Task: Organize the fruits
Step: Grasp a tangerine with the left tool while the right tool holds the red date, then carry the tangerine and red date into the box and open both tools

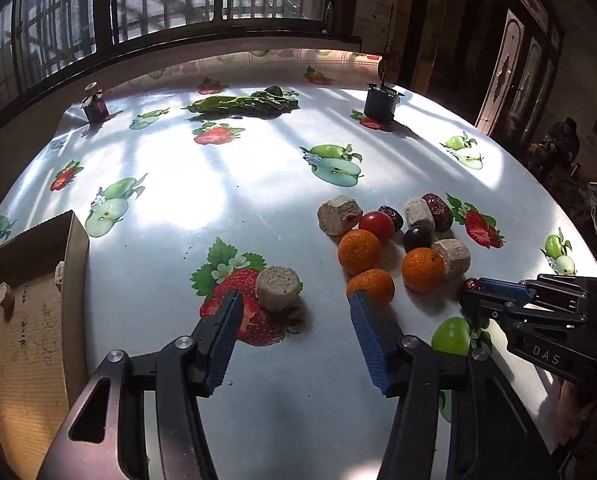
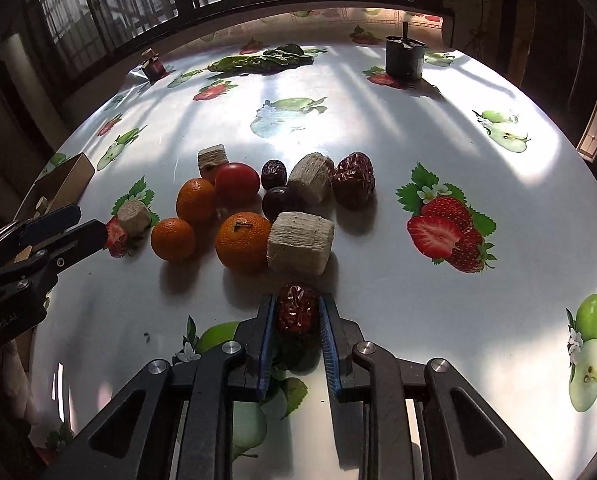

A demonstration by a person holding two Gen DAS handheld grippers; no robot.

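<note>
three oranges (image 2: 242,242), a tomato (image 2: 237,184) and wrinkled red dates (image 2: 353,184) clustered mid-table.

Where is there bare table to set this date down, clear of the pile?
Right gripper grips the red date. Free: right of the cork block, toward the printed strawberry; also between the pile and the dark cup. Crowded: around the oranges on the left.

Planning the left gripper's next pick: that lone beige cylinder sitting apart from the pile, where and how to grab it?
Grip the lone beige cylinder across its curved side wall, coming down from above. It stands on end, flat face up, apart from the oranges, so both sides are free. The left gripper hangs open near it.
</note>
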